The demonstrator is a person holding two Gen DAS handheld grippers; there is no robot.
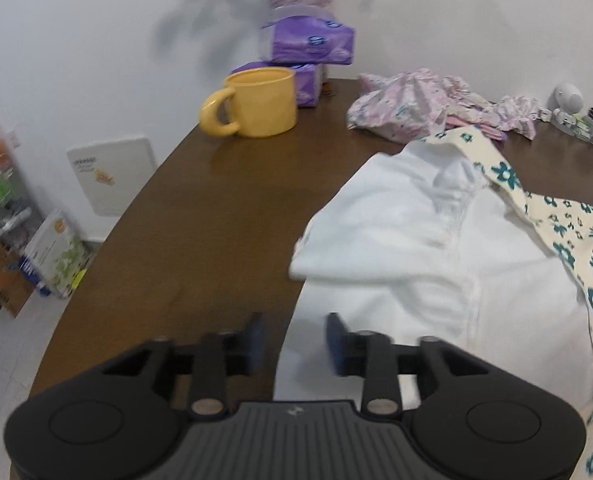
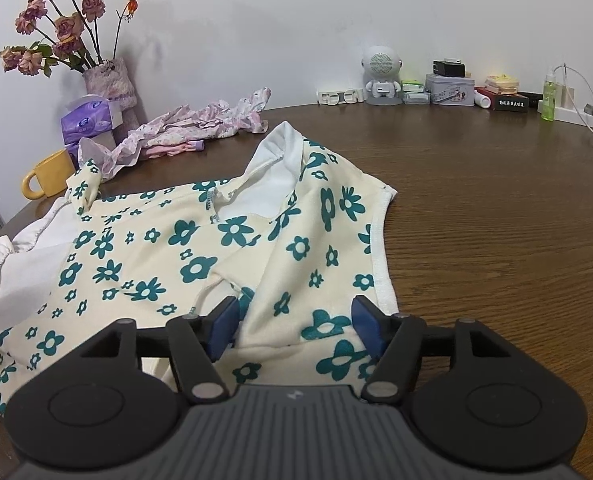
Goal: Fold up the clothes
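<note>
Floral dress (image 2: 232, 248), cream with teal flowers and white lining, lies spread mid-frame on the brown table (image 2: 496, 220). Right gripper (image 2: 294, 326): jaws spread, straddling a raised fold, lower centre. Left gripper (image 1: 294, 342): jaws spread over the white lining's edge, gripping nothing. Yellow mug (image 1: 252, 102) upper left.

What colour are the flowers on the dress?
Teal green flowers on the cream dress, clearest in the right wrist view.

Soft indoor light, left-view blur, fisheye edges.
</note>
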